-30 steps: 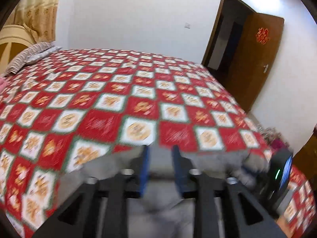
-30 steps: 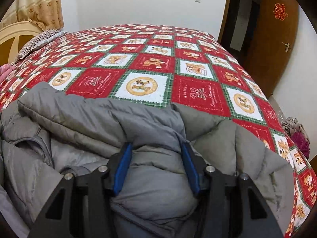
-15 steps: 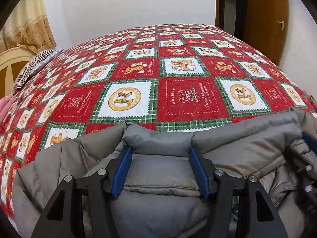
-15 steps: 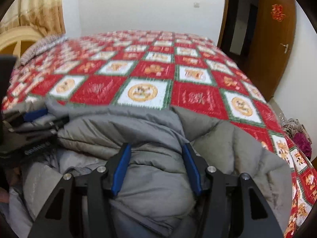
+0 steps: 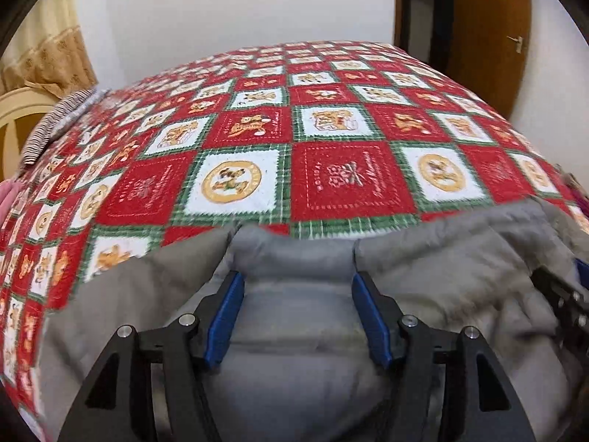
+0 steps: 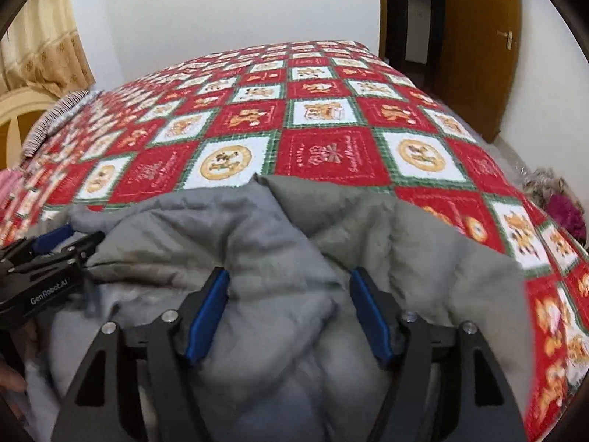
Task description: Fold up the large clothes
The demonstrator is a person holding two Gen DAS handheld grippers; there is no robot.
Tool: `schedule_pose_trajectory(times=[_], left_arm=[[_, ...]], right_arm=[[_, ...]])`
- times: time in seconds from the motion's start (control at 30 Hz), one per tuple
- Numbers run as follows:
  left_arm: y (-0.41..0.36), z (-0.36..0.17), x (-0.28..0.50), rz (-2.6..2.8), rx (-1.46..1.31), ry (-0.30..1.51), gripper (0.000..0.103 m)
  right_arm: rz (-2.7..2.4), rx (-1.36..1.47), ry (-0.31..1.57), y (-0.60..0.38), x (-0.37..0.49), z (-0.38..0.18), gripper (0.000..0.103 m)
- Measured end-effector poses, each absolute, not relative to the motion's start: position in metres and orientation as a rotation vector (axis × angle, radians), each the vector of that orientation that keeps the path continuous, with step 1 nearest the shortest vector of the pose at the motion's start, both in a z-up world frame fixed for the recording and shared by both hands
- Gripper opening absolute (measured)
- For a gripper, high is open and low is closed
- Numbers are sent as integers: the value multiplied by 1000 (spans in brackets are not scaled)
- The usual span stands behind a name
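Note:
A grey padded jacket [image 5: 441, 276] lies bunched at the near edge of a bed under a red, white and green patchwork quilt [image 5: 331, 169]. My left gripper [image 5: 297, 287] points down at the jacket's far edge. A soft fold sits between its blue pads, which stand apart. My right gripper [image 6: 289, 283] is beside it over the jacket [image 6: 423, 258]. Its jaws are opening around a puffy ridge of fabric. In the right wrist view the left gripper [image 6: 83, 237] shows at the left edge. One of the right gripper's fingers [image 5: 563, 294] shows at the right edge of the left wrist view.
A striped pillow [image 5: 55, 129] and a cream headboard [image 5: 18, 110] are at the bed's far left. A brown wooden door [image 5: 489, 37] stands open at the back right. A heap of clothes [image 6: 559, 199] lies on the floor to the right of the bed.
My left gripper came down from above the bed, laid the jacket's edge on the quilt, and its jaws spread. My right gripper's jaws widened around the fabric.

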State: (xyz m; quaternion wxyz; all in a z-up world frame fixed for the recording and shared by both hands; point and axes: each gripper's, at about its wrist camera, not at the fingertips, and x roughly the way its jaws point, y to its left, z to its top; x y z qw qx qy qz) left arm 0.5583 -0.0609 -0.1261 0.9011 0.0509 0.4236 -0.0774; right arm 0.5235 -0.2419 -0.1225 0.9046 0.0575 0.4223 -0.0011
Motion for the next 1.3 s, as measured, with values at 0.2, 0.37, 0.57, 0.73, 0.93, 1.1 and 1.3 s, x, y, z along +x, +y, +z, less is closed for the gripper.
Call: schedule_pose_trajectory(times=[0.2,0.37,0.57,0.73,0.93,1.1,1.3], left_arm=[[10,-40,437,-348,-31,721,76],[73,-5,313,-364,14,651,86],[137,-22,184,-282,43,680,89],[158,-53,106,-326,-18,717,89],[163,-82,68,-358,-31,783,89],[172,-106,69,-358,-130,834,89],[166,-141,73,-352,-167,901,89]], right_arm=[[26,94,587,-270,371,-29,70],[26,39,459,-288,218,23,88],[-23,46,426,-304,89,43,97],[41,116,585,-311,36,28,97],[181,94,649,-294,-5,13,97],[74,66,780,-289,19,-45,94],[24,62,897,-292,51,-105,84]])
